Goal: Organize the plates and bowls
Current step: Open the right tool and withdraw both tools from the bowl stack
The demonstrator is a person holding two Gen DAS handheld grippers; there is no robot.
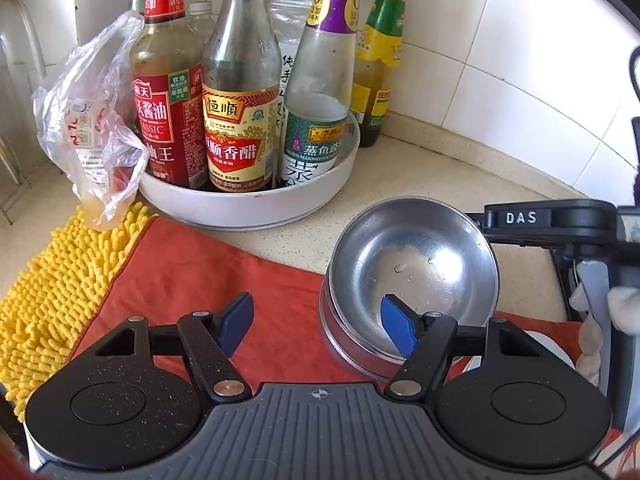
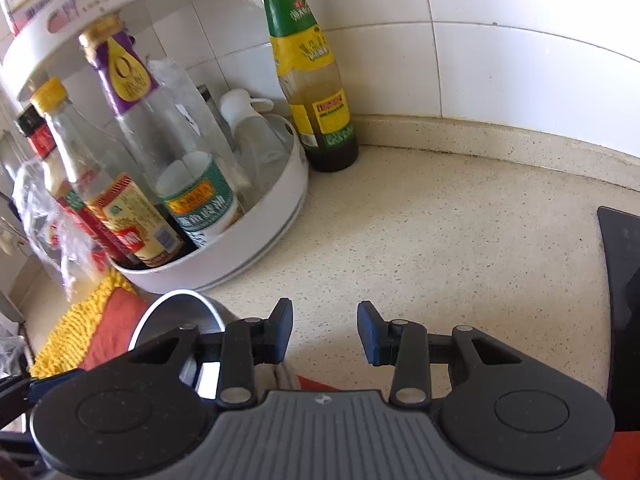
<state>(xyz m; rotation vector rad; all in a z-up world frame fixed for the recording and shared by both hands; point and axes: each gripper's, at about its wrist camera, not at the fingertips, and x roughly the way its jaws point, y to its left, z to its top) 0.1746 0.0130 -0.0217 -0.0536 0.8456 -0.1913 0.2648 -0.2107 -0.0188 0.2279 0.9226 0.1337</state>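
Both your jaws stand spread, gripping nothing: left gripper (image 1: 316,328) straddles the steel bowls' (image 1: 412,276) near rim, right gripper (image 2: 325,334) hovers beside them. Closing off-centre could skid the stack off the orange cloth (image 1: 192,280) onto the speckled counter (image 2: 440,240), toward the white bottle tray (image 1: 248,204) behind.

Speckled beige table (image 2: 460,240), meets white tiled wall at the back. Directly on it: round white tray (image 1: 256,210) full of sauce bottles, back left; green-and-yellow-labelled bottle (image 2: 316,92) just beside tray, on bare table near wall. Orange cloth (image 1: 224,276) spread in front of tray. Yellow chenille mat (image 1: 52,292) at left, partly under cloth edge. Stacked steel bowls (image 1: 412,272) sit on cloth's right edge. Black flat slab (image 2: 620,280) at far right.
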